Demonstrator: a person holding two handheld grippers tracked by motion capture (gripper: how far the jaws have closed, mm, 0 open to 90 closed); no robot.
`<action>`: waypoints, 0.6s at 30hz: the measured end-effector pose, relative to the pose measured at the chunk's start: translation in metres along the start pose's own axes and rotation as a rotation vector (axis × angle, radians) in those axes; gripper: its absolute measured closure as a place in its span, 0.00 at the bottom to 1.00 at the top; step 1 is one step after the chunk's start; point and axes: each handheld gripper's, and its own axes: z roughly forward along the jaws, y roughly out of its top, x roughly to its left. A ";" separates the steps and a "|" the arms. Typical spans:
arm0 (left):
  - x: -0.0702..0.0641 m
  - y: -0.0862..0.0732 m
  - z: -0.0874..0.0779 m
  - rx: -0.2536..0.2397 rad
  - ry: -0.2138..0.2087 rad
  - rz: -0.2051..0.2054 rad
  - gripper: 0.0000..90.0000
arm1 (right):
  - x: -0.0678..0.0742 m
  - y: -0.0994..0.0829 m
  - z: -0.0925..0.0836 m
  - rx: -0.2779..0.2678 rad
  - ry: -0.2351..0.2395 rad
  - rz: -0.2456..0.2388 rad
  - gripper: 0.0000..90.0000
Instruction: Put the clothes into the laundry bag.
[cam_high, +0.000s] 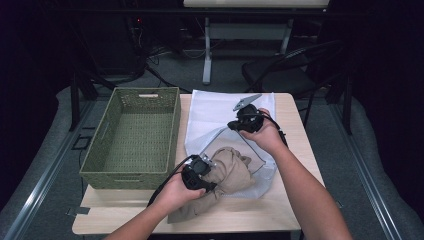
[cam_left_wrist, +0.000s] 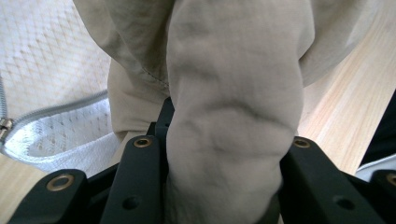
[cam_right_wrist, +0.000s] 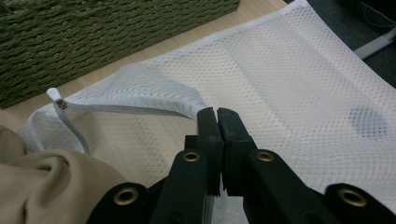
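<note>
A bunched beige garment (cam_high: 232, 170) lies at the near end of a white mesh zip bag (cam_high: 212, 112) spread on the wooden table. My left gripper (cam_high: 207, 177) is shut on a thick fold of the garment (cam_left_wrist: 233, 93), which bulges up between the jaws of that gripper (cam_left_wrist: 222, 144). The bag's grey zipper edge (cam_left_wrist: 46, 112) runs just beside it. My right gripper (cam_high: 234, 126) stands farther back, over the bag. Its jaws (cam_right_wrist: 217, 114) are pressed together on the bag's lifted rim flap (cam_right_wrist: 140, 91), holding the opening up above the garment (cam_right_wrist: 46, 182).
A green woven basket (cam_high: 145, 91) with nothing in it stands left of the bag, its wall (cam_right_wrist: 93, 37) close to the bag's edge. Bare wood (cam_high: 250, 215) runs along the table's near edge. A dark chair (cam_high: 285, 70) stands behind the table.
</note>
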 end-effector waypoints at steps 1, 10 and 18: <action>0.000 -0.001 0.001 0.001 0.000 -0.006 0.71 | 0.001 0.001 -0.001 -0.003 0.000 -0.004 0.99; 0.002 -0.003 0.009 0.013 0.010 -0.022 0.71 | 0.011 0.004 -0.015 -0.047 0.022 -0.034 0.99; 0.002 -0.005 0.015 0.018 0.018 -0.034 0.71 | 0.019 0.005 -0.028 -0.058 0.028 -0.046 0.99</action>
